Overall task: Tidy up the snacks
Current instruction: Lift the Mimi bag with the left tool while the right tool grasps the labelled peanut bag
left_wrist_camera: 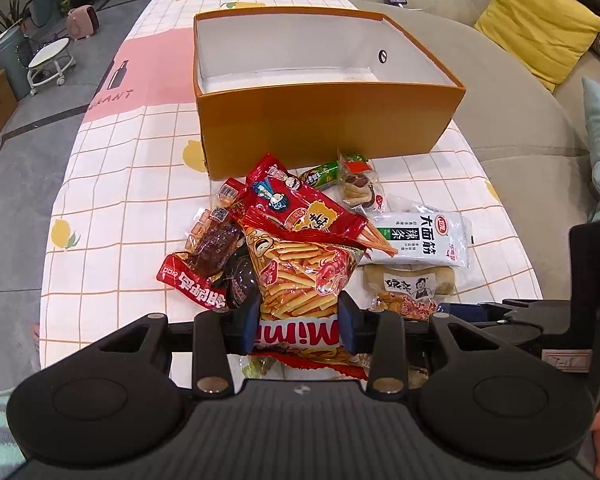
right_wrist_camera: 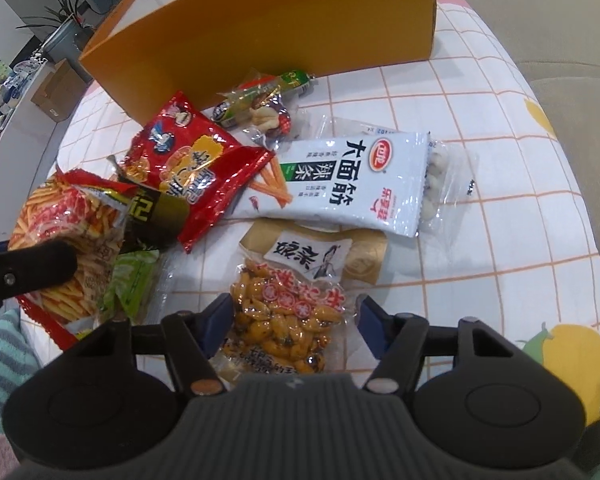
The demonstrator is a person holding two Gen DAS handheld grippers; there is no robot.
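A: Left hand-held gripper (left_wrist_camera: 299, 326)?
B: Clenched on the Mimi shrimp-stick bag (left_wrist_camera: 300, 280); both blue pads press its sides. The bag is at the near end of the snack pile, on the side away from the orange box (left_wrist_camera: 324, 116).

A: Right hand-held gripper (right_wrist_camera: 293, 322)?
B: Jaws straddle the bean snack packet (right_wrist_camera: 286, 320). The left pad is at the packet's edge, the right pad stands off it. Not clamped, so released. The packet lies flat on the bench (right_wrist_camera: 500, 200), nearer than the white spicy-strip pack (right_wrist_camera: 340, 184), which lies between it and the box.

A: Box?
B: Open-topped, white inside, nothing visible in it. A red chip bag (left_wrist_camera: 296, 200), a green sausage stick (left_wrist_camera: 320, 174) and a small clear pack (left_wrist_camera: 358, 188) lie just in front of its near wall.
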